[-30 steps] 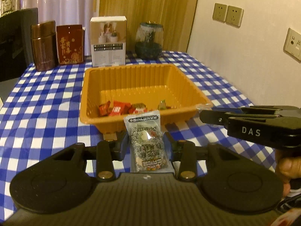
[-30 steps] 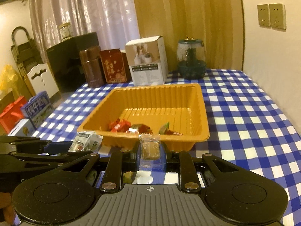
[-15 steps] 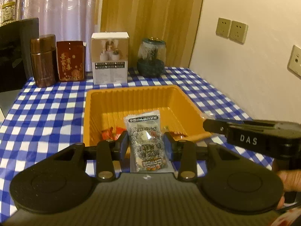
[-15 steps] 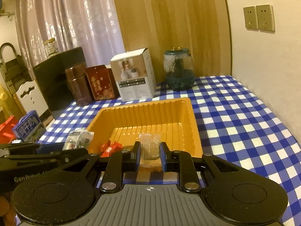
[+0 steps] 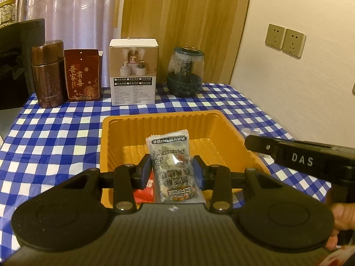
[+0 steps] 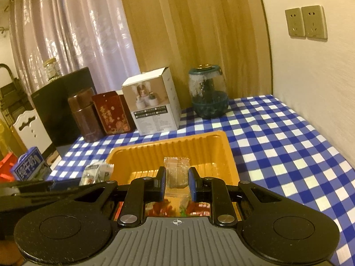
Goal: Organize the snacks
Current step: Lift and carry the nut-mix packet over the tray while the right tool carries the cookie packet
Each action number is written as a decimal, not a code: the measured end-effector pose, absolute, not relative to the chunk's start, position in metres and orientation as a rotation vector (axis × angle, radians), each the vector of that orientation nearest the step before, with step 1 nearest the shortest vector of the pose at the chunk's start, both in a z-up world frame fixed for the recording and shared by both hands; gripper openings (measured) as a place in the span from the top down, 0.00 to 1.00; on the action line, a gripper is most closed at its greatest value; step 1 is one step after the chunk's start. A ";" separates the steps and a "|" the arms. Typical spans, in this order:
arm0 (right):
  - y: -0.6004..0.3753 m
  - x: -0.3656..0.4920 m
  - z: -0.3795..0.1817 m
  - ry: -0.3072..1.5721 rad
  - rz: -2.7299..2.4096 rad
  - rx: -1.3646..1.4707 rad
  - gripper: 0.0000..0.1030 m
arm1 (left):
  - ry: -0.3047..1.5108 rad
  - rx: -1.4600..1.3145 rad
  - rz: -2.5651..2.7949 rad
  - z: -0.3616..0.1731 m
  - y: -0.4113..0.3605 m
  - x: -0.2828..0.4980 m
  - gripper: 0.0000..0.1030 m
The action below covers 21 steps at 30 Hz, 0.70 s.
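An orange plastic tray (image 5: 119, 130) (image 6: 221, 141) sits on the blue checked tablecloth. My left gripper (image 5: 172, 168) is shut on a grey-black patterned snack packet (image 5: 173, 166), held over the tray's near part. My right gripper (image 6: 177, 180) is shut on a small clear-wrapped snack (image 6: 177, 173), also over the tray. Several red-wrapped snacks (image 5: 146, 190) (image 6: 159, 209) lie in the tray under the grippers. In the right wrist view the left gripper's packet (image 6: 97, 173) shows at the tray's left side. The right gripper's body (image 5: 306, 159) crosses the left wrist view at right.
Along the table's back stand a brown canister (image 5: 47, 75), a red box (image 5: 82, 75), a white carton (image 5: 133, 75) and a dark glass jar (image 5: 185, 73). A wall runs along the right side. A blue milk carton (image 6: 28, 166) stands off the table at left.
Both grippers have moved forward and a little up, from in front of the tray to over its near part, each still holding its snack.
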State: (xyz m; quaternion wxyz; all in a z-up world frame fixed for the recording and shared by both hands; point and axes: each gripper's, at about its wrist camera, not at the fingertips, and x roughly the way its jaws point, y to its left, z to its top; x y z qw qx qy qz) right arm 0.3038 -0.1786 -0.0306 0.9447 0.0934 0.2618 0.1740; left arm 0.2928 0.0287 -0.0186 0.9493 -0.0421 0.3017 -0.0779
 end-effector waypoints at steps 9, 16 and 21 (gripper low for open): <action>-0.173 0.331 -0.034 0.547 0.347 0.218 0.79 | 0.636 -0.099 -0.162 -0.020 0.035 0.321 0.65; -0.168 0.350 -0.038 0.576 0.346 0.230 0.79 | 0.651 -0.122 -0.157 -0.023 0.045 0.345 0.65; -0.166 0.364 -0.041 0.584 0.332 0.241 0.79 | 0.664 -0.135 -0.157 -0.027 0.048 0.360 0.65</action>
